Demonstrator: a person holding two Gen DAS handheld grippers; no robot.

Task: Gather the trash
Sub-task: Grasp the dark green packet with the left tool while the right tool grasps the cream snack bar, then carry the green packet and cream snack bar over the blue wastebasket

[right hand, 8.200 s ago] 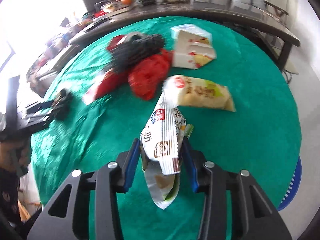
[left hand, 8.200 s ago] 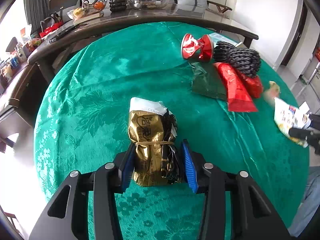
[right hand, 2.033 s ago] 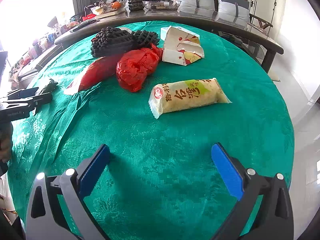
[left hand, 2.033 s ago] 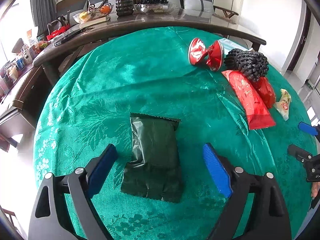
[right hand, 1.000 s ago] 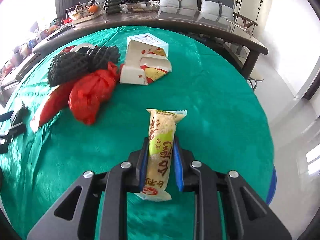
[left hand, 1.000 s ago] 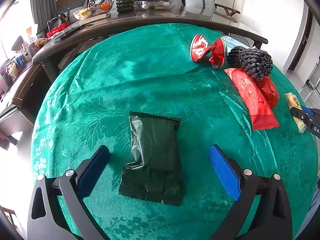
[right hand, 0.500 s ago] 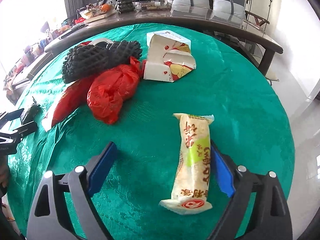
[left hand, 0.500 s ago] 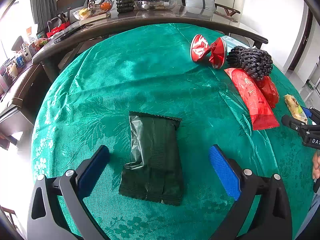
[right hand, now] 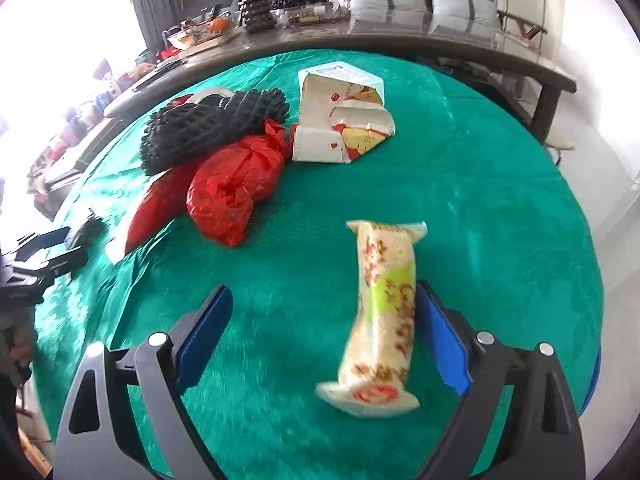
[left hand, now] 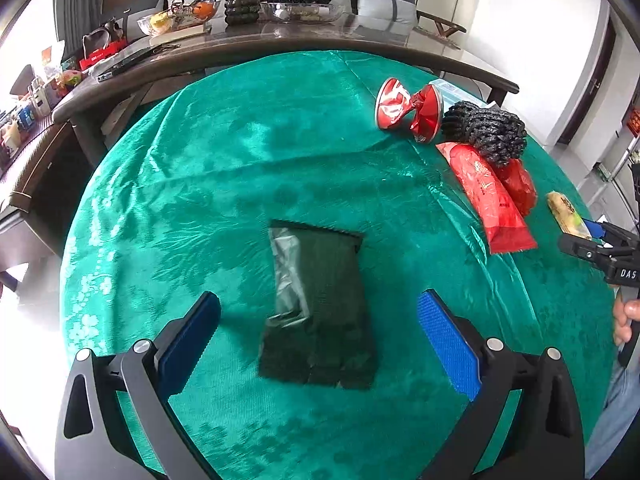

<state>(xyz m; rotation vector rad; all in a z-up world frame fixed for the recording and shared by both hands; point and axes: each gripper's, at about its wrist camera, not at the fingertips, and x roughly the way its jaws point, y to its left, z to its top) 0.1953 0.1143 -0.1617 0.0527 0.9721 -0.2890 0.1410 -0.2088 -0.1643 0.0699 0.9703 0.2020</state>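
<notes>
Both grippers gape: left gripper (left hand: 318, 330) straddles the flat dark-green foil packet (left hand: 318, 306) at centre frame; right gripper (right hand: 322, 330) flanks the cream-and-green snack wrapper (right hand: 384, 316), lower right. Next, probably: centre, then squeeze.

The left claw (left hand: 318, 336), black-framed with blue ribbed pads, is spread wide, its fingers level and pointing forward just above the bench. The right claw (right hand: 324, 334) of the same build is likewise spread wide. A bare hand (left hand: 625, 320) grips the right claw's handle.
</notes>
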